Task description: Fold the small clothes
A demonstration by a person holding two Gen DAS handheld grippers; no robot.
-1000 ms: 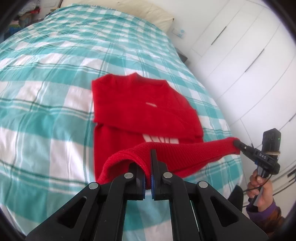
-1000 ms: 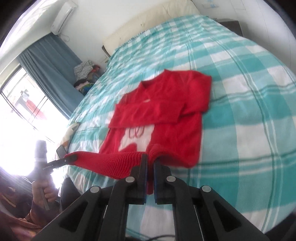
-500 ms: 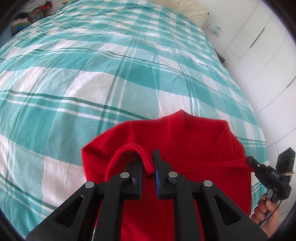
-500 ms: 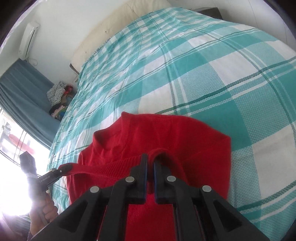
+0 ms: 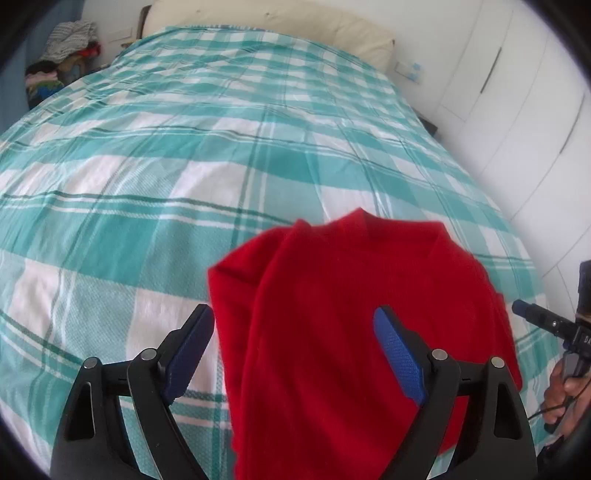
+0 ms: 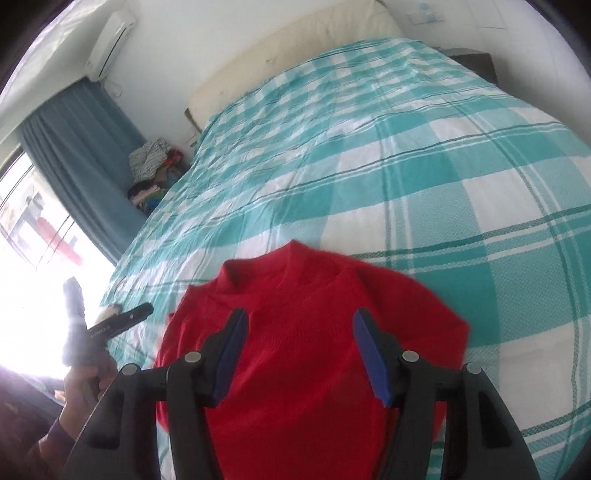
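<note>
A small red knit sweater [image 5: 343,317] lies folded in half on the teal checked bedspread [image 5: 184,147], its neckline toward the pillow. My left gripper [image 5: 295,325] is open and empty just above the sweater's left part. My right gripper [image 6: 299,328] is open and empty above the sweater [image 6: 303,362] in the right wrist view. The right gripper's tip also shows at the right edge of the left wrist view [image 5: 532,314], and the left gripper's tip shows at the left of the right wrist view [image 6: 125,319].
A cream pillow [image 5: 269,22] lies at the head of the bed. White wardrobe doors [image 5: 517,92] stand along the right side. A pile of clothes [image 6: 155,166] and a blue curtain [image 6: 85,147] are by the window on the left.
Both grippers carried the sweater's bottom hem up over its body toward the neckline, then opened and let it go. The sweater now lies folded in half.
</note>
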